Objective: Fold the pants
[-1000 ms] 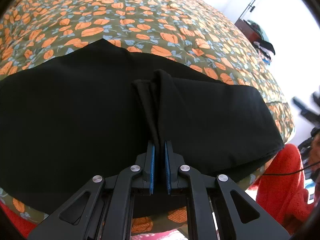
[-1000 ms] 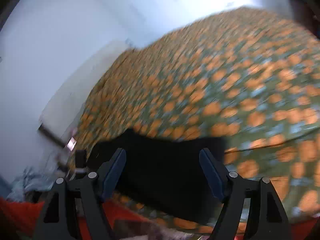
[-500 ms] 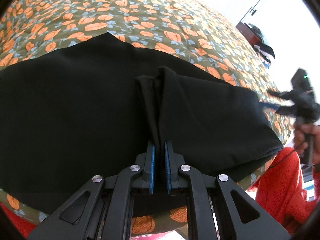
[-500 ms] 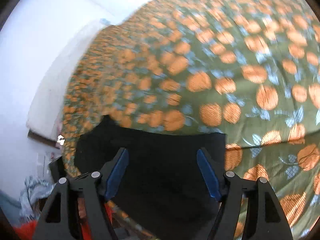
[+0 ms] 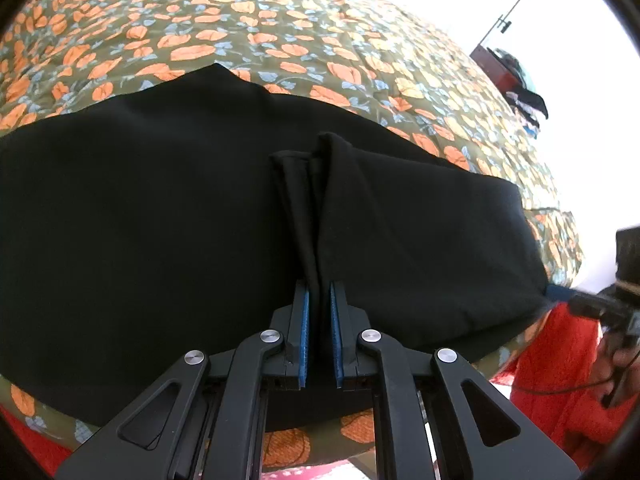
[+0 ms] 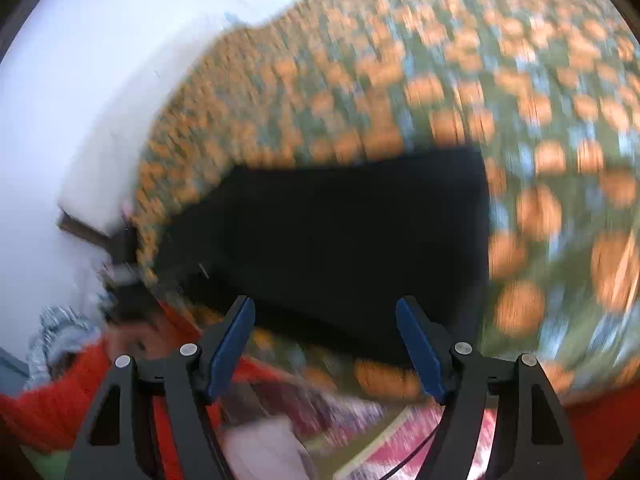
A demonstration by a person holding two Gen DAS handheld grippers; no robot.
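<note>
Black pants (image 5: 160, 220) spread mid-frame on floral bedspread (image 5: 280, 40), pleated fold pinched between closed left gripper (image 5: 319, 300), right gripper (image 6: 324, 316) wide, empty, pants beyond its fingertips

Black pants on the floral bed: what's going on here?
A person is folding the pants on the bedspread with two handheld grippers. The left gripper is shut on a bunched fold at the near edge. The right gripper is open and empty, near the pants' other end.
</note>
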